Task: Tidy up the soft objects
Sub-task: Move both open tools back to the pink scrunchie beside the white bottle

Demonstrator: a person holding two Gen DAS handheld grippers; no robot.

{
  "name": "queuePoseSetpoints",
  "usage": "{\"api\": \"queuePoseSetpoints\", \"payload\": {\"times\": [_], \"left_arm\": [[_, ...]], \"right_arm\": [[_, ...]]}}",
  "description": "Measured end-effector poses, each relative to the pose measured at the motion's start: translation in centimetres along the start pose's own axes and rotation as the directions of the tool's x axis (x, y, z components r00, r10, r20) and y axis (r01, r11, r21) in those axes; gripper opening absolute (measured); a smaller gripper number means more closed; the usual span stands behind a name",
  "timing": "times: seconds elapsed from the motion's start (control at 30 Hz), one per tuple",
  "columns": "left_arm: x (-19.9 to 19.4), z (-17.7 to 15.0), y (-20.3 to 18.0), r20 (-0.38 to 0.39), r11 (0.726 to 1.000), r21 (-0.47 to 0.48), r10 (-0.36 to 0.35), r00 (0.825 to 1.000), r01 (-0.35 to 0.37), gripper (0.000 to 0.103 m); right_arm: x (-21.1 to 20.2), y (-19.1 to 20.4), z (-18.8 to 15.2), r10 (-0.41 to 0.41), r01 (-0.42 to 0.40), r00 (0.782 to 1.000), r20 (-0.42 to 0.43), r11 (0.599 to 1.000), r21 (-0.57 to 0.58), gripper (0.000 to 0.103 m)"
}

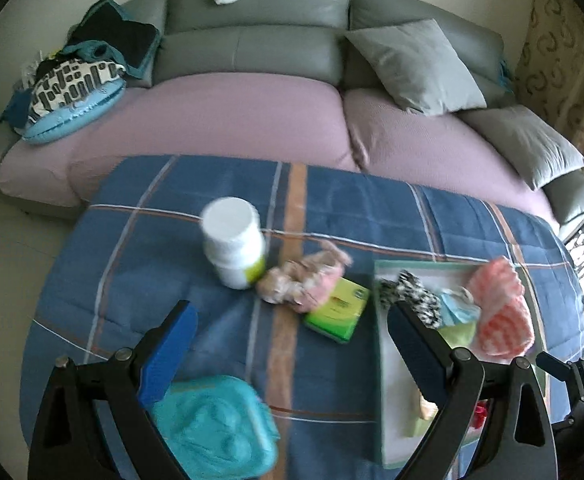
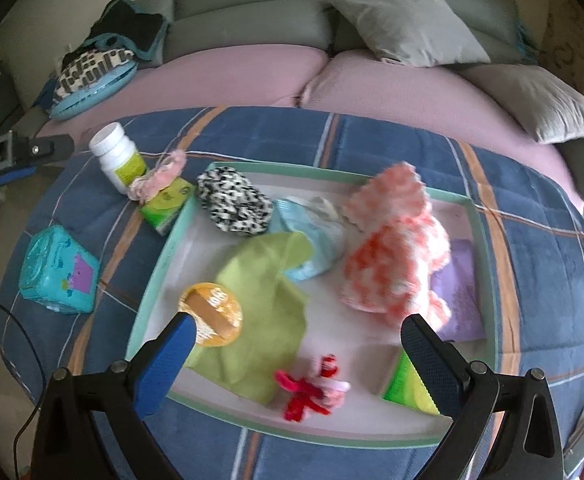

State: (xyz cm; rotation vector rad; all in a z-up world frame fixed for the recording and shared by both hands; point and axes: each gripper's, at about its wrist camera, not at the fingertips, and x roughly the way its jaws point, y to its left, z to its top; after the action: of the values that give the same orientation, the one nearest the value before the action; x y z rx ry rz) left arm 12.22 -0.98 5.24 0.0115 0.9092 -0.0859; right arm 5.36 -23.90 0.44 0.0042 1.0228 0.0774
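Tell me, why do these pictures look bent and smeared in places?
Left wrist view: the fisheye lens bows the sofa, and the teal case is blurred. Right wrist view: dark rounded corners, the red scrunchie is smeared, and daylight glares at the right edge.

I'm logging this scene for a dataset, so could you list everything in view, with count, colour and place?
tray: 1, pale green rim, on the quilt
quilt: 1, blue plaid, under everything
scrunchie: 1, black and white, tray far left
fluffy cloth: 1, pink and white, tray right
green cloth: 1, lime, tray centre
blue cloth: 1, light blue, tray centre
orange disc: 1, orange, tray near left
red bow: 1, red and pink, tray near edge
bottle: 1, white, left of tray
pink scrunchie: 1, pink, beside bottle
tissue pack: 1, green, beside tray
teal box: 1, teal, quilt left
pillows: 2, grey, on sofa
left gripper: open
right gripper: open
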Motion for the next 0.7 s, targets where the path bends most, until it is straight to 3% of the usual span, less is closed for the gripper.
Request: {"api": "queuePoseSetpoints", "payload": {"times": [0.13,0.57,0.7], "left_arm": [[0.3,0.3,2.0,0.01,0.999,-0.016,0.04,0.999,-0.04,0.096],[2.0,0.9,7.0,-0.04,0.997,-0.067,0.023,0.999,-0.025,0.096],[2.7,0.9,7.3,-0.053,0.996,-0.034,0.078,0.996,-0.08,0.096]], "right_arm": [[0.5,1.6,0.6,0.017,-0.017,1.0,-0.004,0.999,-0.033,0.103],[2.1,5.2,3.5,0.043,-0.043,0.999,-0.004,0.993,-0.107,0.103],[2.7,6.1,4.3,0.04,-0.04,0.999,-0.006,0.989,-0.139,0.103]]}}
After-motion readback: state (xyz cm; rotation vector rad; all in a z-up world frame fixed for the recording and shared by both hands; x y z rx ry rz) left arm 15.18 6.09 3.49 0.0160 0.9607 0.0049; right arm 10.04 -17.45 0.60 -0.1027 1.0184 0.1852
